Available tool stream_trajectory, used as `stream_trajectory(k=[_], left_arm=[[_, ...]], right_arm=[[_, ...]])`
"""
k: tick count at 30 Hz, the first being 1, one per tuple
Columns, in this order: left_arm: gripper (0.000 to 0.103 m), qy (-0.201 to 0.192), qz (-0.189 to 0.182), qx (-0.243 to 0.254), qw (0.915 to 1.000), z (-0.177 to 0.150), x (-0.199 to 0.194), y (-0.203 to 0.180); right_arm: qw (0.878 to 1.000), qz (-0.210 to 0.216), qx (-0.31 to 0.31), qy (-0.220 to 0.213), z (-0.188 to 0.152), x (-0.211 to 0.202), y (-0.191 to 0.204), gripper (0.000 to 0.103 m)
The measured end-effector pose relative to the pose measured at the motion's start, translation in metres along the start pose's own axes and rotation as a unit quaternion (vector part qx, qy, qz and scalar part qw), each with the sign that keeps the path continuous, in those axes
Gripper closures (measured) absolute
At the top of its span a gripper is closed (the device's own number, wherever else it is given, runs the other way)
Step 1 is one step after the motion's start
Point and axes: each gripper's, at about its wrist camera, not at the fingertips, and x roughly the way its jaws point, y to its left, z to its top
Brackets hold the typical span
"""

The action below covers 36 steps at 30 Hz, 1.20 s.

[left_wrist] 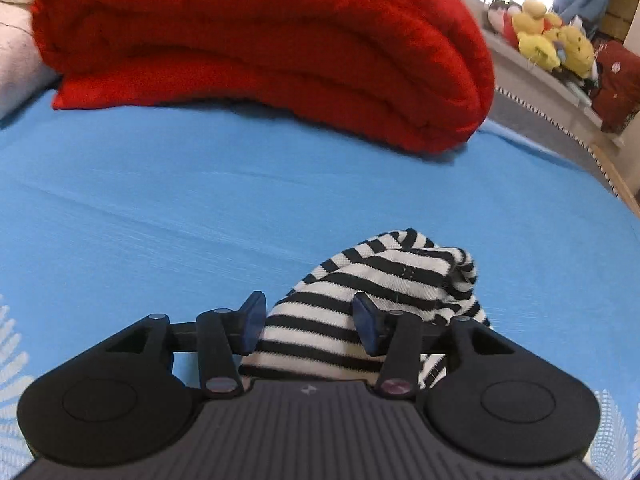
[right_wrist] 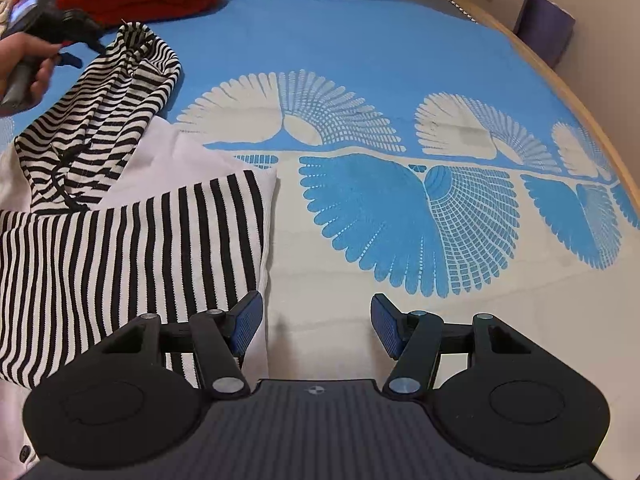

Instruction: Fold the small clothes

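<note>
Bed, blue bedspread point(right_wrist: 360, 40) with white fan-shell print. Folded red blanket point(left_wrist: 260, 48) at 12 o'clock in the left wrist view; plush toys point(left_wrist: 548, 32) on a ledge at 2 o'clock.

Task's thing: a small striped garment point(right_wrist: 120, 248), black-and-white knit with plain white panels, lying at 9 to 10 o'clock in the right wrist view. Near part flat on the bedspread, stripes running away from the camera. Far end, a striped sleeve or hood point(right_wrist: 132, 64) (cannot tell which), is drawn up off the bed toward 11 o'clock, where the left gripper point(right_wrist: 68, 46) meets it.

Left gripper point(left_wrist: 310, 320): striped cloth bunches between the two blue pads and spills forward. Pads sit apart with fabric filling the gap; jaws grasping that fold, as far as the view shows.

Right gripper point(right_wrist: 316, 324): jaws released, wide apart, nothing between them. Left pad sits just at the garment's right-hand white edge; bare bedspread ahead.

Handling, as judged: light, soft, limp knit; sags and creases where unsupported, not fragile, some grip on rubber pads. Best hold is on a hem or corner edge, pinching through both layers. The near right corner by the right gripper looks the sensible second hold, so the cloth can be tensioned flat before folding.
</note>
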Motion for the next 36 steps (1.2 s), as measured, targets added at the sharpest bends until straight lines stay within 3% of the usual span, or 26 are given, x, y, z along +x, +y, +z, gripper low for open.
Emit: stream_trajectory(k=[3, 5, 8, 12, 15, 18, 19, 21, 23, 24, 25, 27, 29, 30, 32, 34, 36], left_arm=[[0.056, 0.002, -0.006, 0.015, 0.9999, 0.004, 0.011, -0.004], [0.101, 0.014, -0.022, 0.028, 0.9993, 0.003, 0.012, -0.006], [0.102, -0.007, -0.055, 0.056, 0.9969, -0.002, -0.012, -0.012], [0.102, -0.051, -0.108, 0.106, 0.9871, -0.032, -0.085, -0.017], [0.103, -0.082, -0.141, 0.166, 0.9727, -0.085, -0.163, -0.019], [0.103, -0.09, -0.188, 0.216, 0.9538, -0.166, -0.251, -0.018], [0.103, -0.077, -0.202, 0.223, 0.9507, -0.193, -0.275, -0.012], [0.102, -0.012, -0.231, 0.254, 0.9392, -0.249, -0.317, -0.001], [0.098, 0.079, -0.224, 0.281, 0.9299, -0.291, -0.34, 0.011], [0.098, 0.104, -0.214, 0.277, 0.9312, -0.301, -0.347, 0.018], [0.096, 0.102, -0.207, 0.252, 0.9398, -0.305, -0.353, 0.028], [0.086, 0.072, -0.199, 0.145, 0.9665, -0.294, -0.355, 0.055], [0.081, 0.055, -0.183, 0.024, 0.9813, -0.286, -0.339, 0.081], [0.081, 0.059, -0.154, -0.03, 0.9858, -0.284, -0.325, 0.09], [0.081, 0.094, -0.11, -0.094, 0.985, -0.283, -0.298, 0.098], [0.078, 0.125, -0.12, -0.144, 0.9742, -0.287, -0.278, 0.099], [0.075, 0.172, -0.134, -0.161, 0.9624, -0.294, -0.26, 0.095]], right_arm=[[1.0, -0.002, 0.002, 0.001, 0.002, 0.001, -0.002, 0.041], [1.0, -0.001, 0.009, 0.001, 0.003, 0.001, -0.004, 0.041], [1.0, 0.004, 0.012, -0.003, 0.006, -0.003, -0.004, 0.041], [1.0, 0.011, 0.018, -0.017, 0.011, -0.014, -0.007, 0.041], [0.999, 0.017, 0.031, -0.028, 0.014, -0.022, -0.01, 0.041], [0.997, 0.028, 0.056, -0.046, 0.018, -0.034, -0.016, 0.041], [0.996, 0.031, 0.065, -0.055, 0.018, -0.038, -0.018, 0.041], [0.993, 0.035, 0.085, -0.075, 0.018, -0.047, -0.022, 0.041], [0.989, 0.041, 0.107, -0.092, 0.016, -0.053, -0.026, 0.043], [0.986, 0.051, 0.119, -0.1, 0.015, -0.055, -0.028, 0.043], [0.984, 0.062, 0.131, -0.105, 0.014, -0.056, -0.029, 0.045], [0.979, 0.086, 0.151, -0.11, 0.011, -0.057, -0.029, 0.054], [0.972, 0.119, 0.175, -0.102, 0.009, -0.054, -0.028, 0.059], [0.968, 0.142, 0.19, -0.088, 0.008, -0.049, -0.027, 0.059], [0.959, 0.184, 0.209, -0.053, 0.005, -0.037, -0.022, 0.059], [0.954, 0.213, 0.21, -0.001, 0.001, -0.02, -0.011, 0.055], [0.957, 0.21, 0.198, 0.038, -0.004, -0.006, 0.002, 0.051]])
